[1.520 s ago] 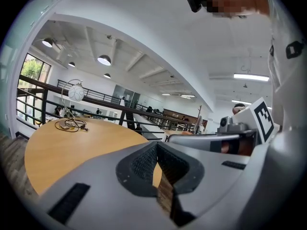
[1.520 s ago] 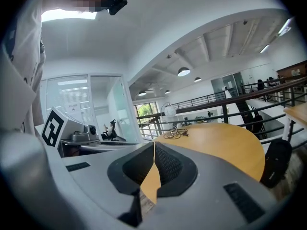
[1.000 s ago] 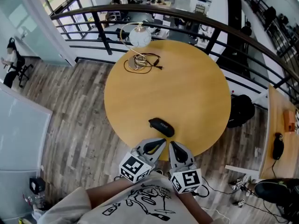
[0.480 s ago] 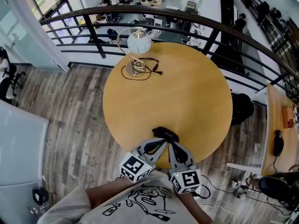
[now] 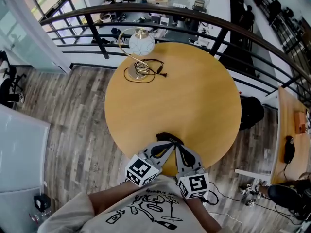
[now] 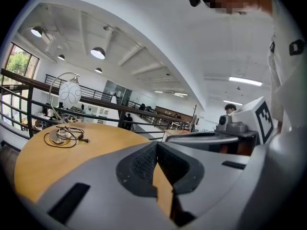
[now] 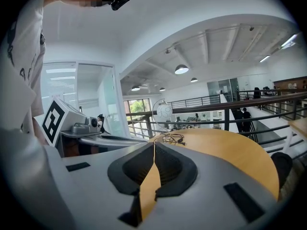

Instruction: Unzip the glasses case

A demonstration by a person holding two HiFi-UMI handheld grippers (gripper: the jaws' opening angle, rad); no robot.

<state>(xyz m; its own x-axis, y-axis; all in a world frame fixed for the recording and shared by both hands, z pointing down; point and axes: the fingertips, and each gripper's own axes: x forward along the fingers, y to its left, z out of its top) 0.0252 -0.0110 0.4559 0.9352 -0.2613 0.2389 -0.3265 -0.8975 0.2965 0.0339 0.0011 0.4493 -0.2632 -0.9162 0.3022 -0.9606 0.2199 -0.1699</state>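
No words, brands or numbers can be read. The marker cube (image 5: 141,171) on the left gripper (image 5: 168,143) and the one (image 5: 193,184) on the right gripper (image 5: 178,146) bear only black-and-white square patterns. The lettering on the person's shirt (image 5: 154,205), above a black line drawing, is too small to read.

Colours, read outward from the round table.
Table (image 5: 194,91) plain honey-tan; at its near edge, glasses case (image 5: 168,137) black. Left gripper (image 5: 170,146) and right gripper (image 5: 178,148) grey, pads (image 6: 139,166) black, cubes (image 5: 141,170) white with black square markers. At its far edge, lamp (image 5: 141,41) white globe, brass stem; cord (image 5: 162,74) black. Around it, floor (image 5: 73,110) grey-brown planks.
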